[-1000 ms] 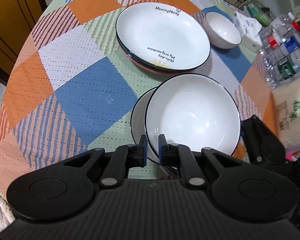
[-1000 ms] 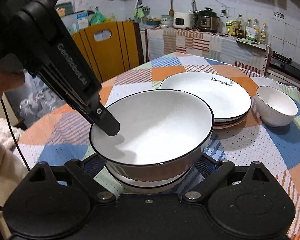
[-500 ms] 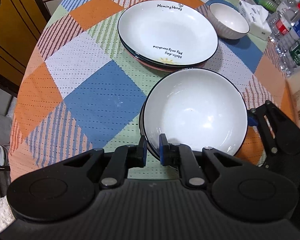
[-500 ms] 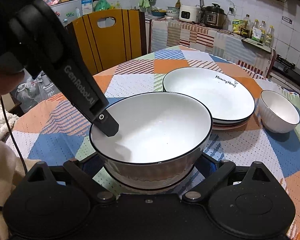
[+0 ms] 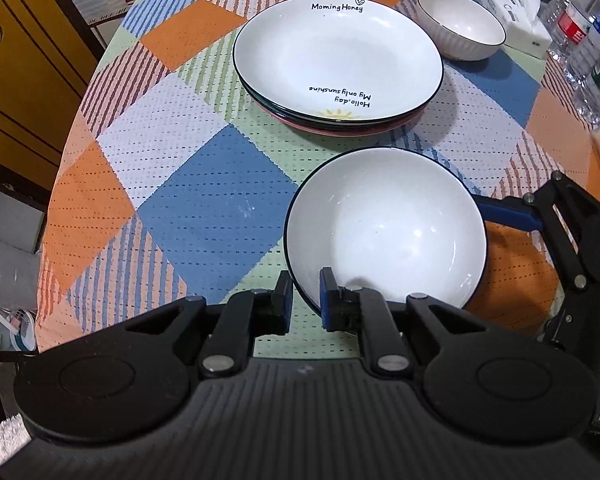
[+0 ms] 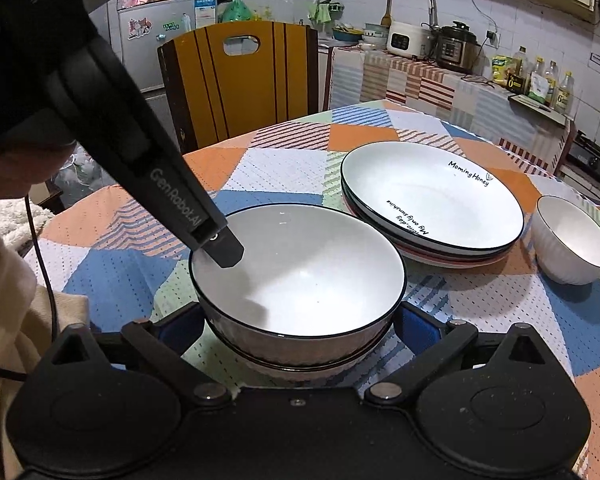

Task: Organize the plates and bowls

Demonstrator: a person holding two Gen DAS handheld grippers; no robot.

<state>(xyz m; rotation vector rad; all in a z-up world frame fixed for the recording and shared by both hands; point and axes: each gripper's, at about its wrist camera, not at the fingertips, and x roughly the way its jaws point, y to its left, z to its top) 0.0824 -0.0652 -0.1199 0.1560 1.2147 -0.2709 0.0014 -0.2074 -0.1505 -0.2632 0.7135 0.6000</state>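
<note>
Left wrist view showed a white ceramic bowl with a thin dark rim [image 5: 386,228] sitting near the table's front edge, nested inside a second bowl of the same kind [image 6: 300,364], whose rim showed only as a band beneath it in the right wrist view. The left claw [image 5: 303,302] straddled the near rim of the upper bowl, one blue pad inside and one outside. Its jaws were opening, narrowly apart, and the pads seemed no longer to press on the rim, though the gap was too small to be sure. The right claw [image 6: 298,328] was spread wide around the stacked bowls, a blue pad on each side of the bowl wall; whether the pads touched the wall I could not tell.

Behind the bowls stood a stack of shallow white plates [image 5: 338,62], the top one printed with "Morning Honey", with darker and pinkish rims under it. A small white ribbed bowl [image 5: 460,30] stood just beside the stack, apart from it. All rested on a round table with a checked cloth of orange, blue, green and striped patches [image 5: 204,216]. Clear plastic bottles [image 5: 584,32] and a white tissue pack [image 5: 514,12] stood at the far right edge. A yellow wooden chair back [image 6: 240,80] stood beyond the table.
</note>
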